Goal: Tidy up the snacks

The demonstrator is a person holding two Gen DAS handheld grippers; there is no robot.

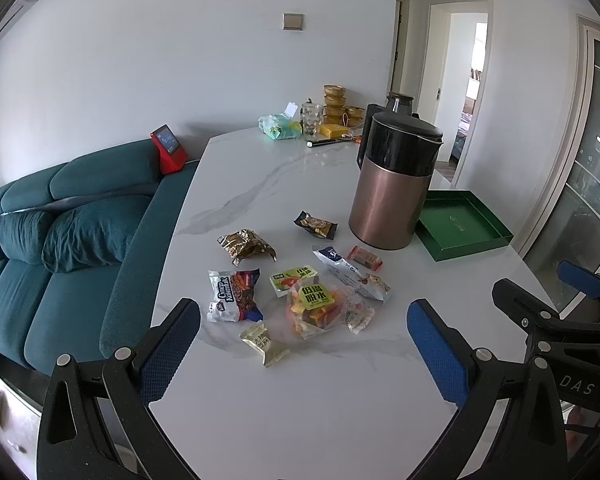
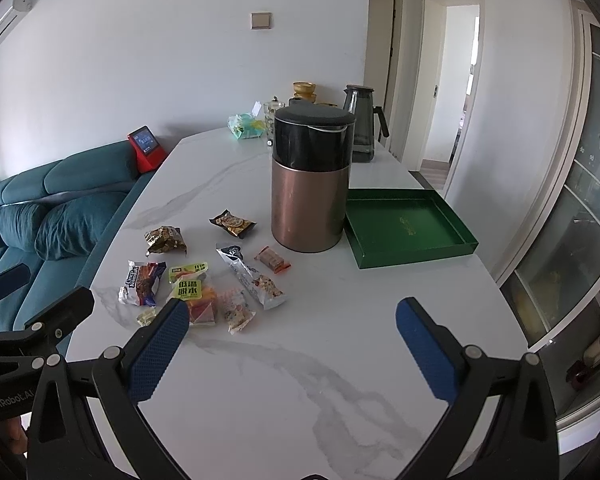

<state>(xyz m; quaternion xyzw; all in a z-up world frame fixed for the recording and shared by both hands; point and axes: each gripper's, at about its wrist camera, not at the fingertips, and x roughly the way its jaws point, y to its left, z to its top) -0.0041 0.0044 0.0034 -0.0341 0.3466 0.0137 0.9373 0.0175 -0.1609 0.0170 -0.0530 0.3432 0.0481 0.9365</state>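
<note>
Two grippers hang over the near edge of the white marble bench [image 2: 300,380], left gripper [image 1: 304,352] and right gripper [image 2: 292,344] both with jaws wide apart, holding nothing. Just beyond lies a loose cluster of snack packets [image 1: 300,280]: a yellow-green sachet [image 1: 264,342] nearest, a clear bag of orange pieces [image 1: 314,310], a white-and-blue wafer pack [image 1: 234,296], a long white bar [image 2: 252,276]. Farther on stands a copper canister with black lid [image 2: 310,180]; a green tray [image 2: 408,224] sits just beside it to the right, with no packets in it.
</note>
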